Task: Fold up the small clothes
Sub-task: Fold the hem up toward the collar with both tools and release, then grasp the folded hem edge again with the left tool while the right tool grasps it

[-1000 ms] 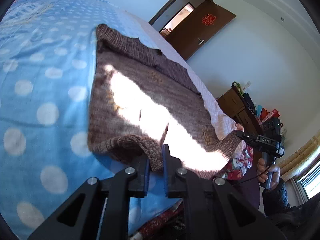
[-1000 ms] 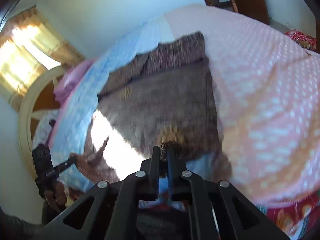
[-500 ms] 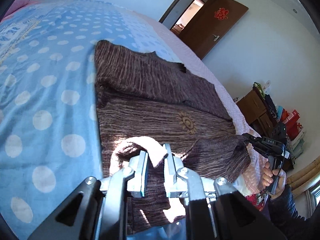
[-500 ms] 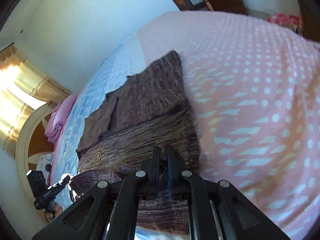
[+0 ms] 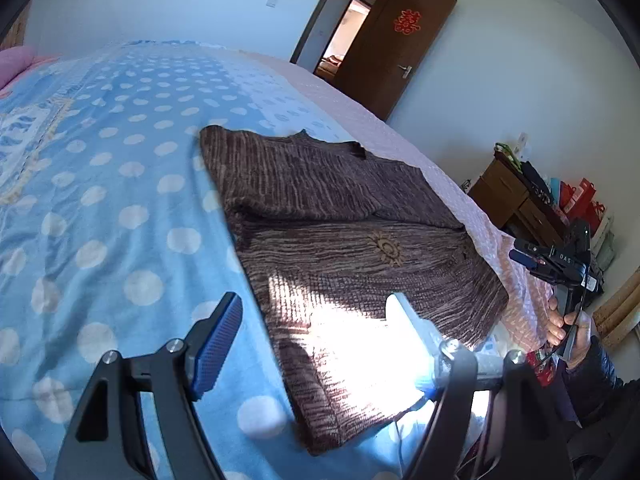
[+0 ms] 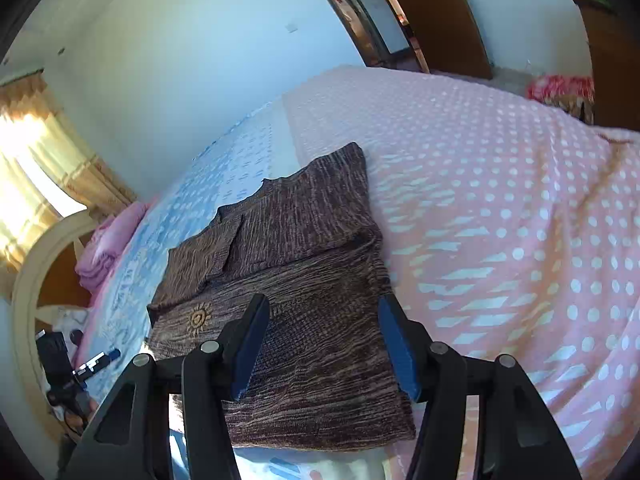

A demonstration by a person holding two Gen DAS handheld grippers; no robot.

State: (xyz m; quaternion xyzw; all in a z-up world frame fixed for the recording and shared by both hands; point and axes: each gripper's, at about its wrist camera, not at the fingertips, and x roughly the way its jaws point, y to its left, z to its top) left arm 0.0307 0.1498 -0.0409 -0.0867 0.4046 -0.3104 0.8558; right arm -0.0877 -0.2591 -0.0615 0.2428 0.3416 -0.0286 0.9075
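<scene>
I've just let go: both the left hand-held gripper (image 5: 316, 320) and right hand-held gripper (image 6: 324, 344) are opening, nothing between them, brown sweater (image 5: 340, 232) folded mid-frame on the bed (image 5: 100, 200).

The right gripper (image 6: 322, 322), black-armed with blue pads on its fingers (image 6: 394, 344), fills the six o'clock part of the view, its jaws opening with nothing pressed between them. Beyond its tips lies a brown striped knitted sweater (image 6: 304, 240) with a small yellow sun motif (image 6: 199, 317), folded flat on the bed, its near hem toward six o'clock and its collar end toward twelve. From one to four o'clock spreads a pink bedcover with white dots (image 6: 500, 208); toward ten o'clock runs a light blue dotted cover (image 6: 224, 184), ending at a folded pink blanket (image 6: 108, 248). At eight o'clock the other black gripper (image 6: 96, 362) shows, small. A brown wooden door (image 6: 440, 16) stands at one o'clock.
</scene>
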